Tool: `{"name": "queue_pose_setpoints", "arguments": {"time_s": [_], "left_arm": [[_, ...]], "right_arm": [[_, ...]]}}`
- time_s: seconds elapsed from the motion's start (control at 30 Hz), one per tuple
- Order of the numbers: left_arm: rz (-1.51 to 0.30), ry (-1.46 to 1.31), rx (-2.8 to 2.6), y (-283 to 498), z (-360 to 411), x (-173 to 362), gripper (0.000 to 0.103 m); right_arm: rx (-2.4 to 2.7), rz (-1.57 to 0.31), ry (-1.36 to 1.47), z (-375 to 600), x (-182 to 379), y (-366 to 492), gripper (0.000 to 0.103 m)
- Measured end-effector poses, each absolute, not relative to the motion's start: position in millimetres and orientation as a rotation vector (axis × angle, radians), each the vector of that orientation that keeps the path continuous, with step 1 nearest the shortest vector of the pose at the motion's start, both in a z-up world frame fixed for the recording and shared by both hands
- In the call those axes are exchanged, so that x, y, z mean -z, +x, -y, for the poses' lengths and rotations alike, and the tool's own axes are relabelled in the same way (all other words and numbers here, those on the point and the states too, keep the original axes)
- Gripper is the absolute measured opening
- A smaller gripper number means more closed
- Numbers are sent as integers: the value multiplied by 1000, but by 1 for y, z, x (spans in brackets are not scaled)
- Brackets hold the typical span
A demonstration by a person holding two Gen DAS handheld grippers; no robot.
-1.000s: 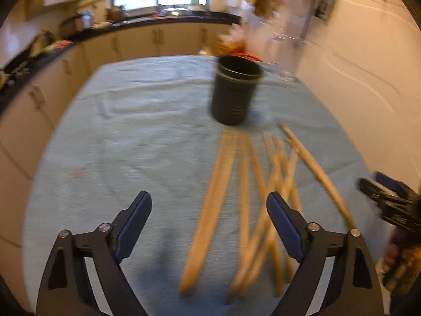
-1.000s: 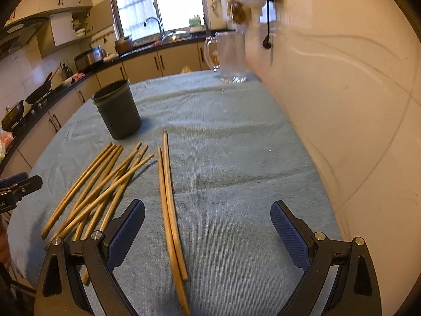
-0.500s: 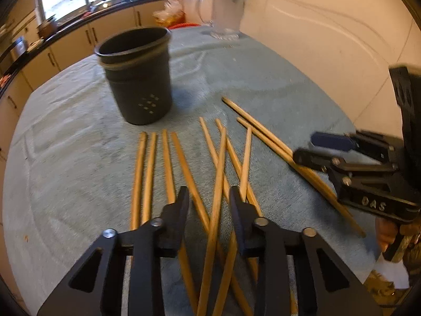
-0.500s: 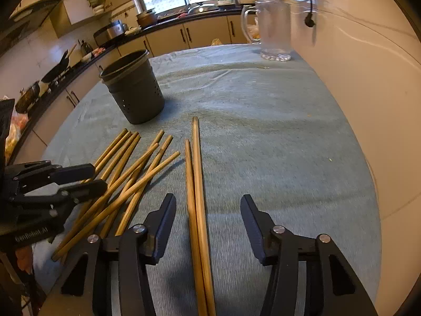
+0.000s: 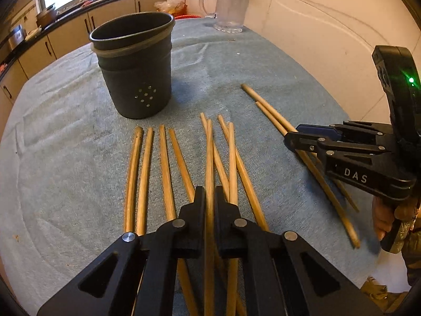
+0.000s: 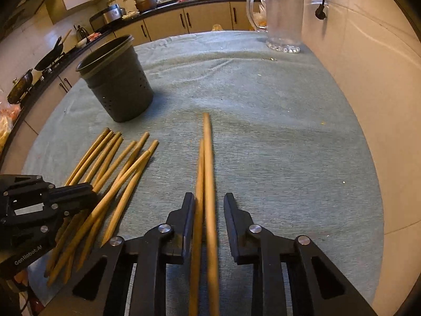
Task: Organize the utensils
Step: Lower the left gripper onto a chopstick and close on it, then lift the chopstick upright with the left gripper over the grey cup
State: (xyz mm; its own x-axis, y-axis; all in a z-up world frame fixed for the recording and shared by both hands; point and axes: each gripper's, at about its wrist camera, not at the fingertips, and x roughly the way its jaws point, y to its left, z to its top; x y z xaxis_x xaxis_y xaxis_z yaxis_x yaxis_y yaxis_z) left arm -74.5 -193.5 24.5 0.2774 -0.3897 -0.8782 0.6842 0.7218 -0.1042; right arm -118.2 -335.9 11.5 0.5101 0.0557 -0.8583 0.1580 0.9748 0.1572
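A kitchen counter (image 6: pixel 276 131) covered in a blue-green cloth carries everything. The left gripper (image 5: pixel 209 202) has its fingers pinched shut on one chopstick (image 5: pixel 209 158) from the near fan of loose chopsticks (image 5: pixel 147 173), likely to lift it alone. The right gripper (image 6: pixel 206 205) has just been closing, its fingers not yet pressing the pair of chopsticks (image 6: pixel 206 158) between them; the right one stands clear. Farther off, left of centre, the dark perforated holder (image 5: pixel 136 71) stands upright and open, probably their destination. A glass pitcher (image 6: pixel 282 18) sits at the far edge.
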Motion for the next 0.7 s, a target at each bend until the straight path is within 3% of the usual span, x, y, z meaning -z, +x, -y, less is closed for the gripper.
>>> {"name": "queue_pose_setpoints", "arguments": {"time_s": [0.4,0.7], "left_arm": [[-1101,267,712,-67,190,-23,7],[-1120,237,709,-63,184,-23,7]], "right_arm": [[57,-1127,347,363,-11,-90,25],[100,-1175,221,363,-10,-79,22]]}}
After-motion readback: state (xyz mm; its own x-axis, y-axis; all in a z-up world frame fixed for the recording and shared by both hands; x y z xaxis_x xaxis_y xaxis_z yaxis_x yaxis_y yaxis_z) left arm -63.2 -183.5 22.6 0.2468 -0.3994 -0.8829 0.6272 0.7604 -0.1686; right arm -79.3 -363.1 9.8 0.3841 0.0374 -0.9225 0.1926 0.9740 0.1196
